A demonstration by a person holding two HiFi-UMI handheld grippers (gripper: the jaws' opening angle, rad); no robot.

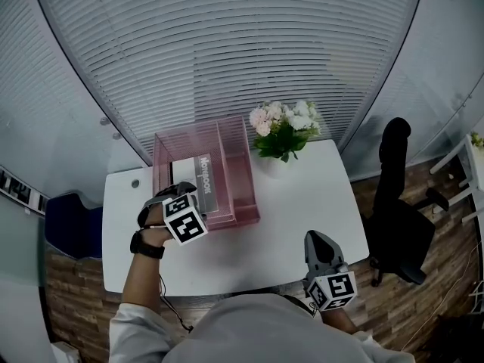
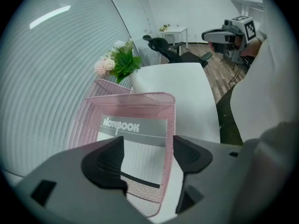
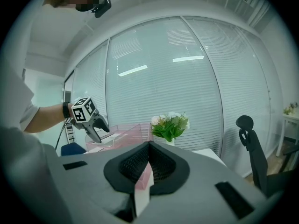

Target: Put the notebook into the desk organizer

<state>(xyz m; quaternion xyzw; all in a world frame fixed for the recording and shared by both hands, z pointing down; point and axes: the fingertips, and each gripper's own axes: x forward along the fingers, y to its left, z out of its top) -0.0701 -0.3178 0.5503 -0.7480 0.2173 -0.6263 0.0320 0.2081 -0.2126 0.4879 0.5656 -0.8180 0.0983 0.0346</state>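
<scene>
The pink mesh desk organizer (image 1: 240, 191) stands at the back left of the white table (image 1: 302, 195). The notebook (image 1: 203, 180), grey with a white lined page, lies flat inside it. My left gripper (image 1: 180, 190) hovers over the organizer's near end, open and holding nothing. In the left gripper view the notebook (image 2: 133, 136) shows through the organizer's mesh wall (image 2: 169, 125), between the spread jaws of the left gripper (image 2: 148, 148). My right gripper (image 1: 316, 239) is shut and empty at the table's front right edge. In the right gripper view its pads (image 3: 140, 164) meet.
A vase of pink and white flowers (image 1: 283, 131) stands just right of the organizer. A black office chair (image 1: 397, 218) is off the table's right side and a blue seat (image 1: 72, 225) off its left. Window blinds run behind the table.
</scene>
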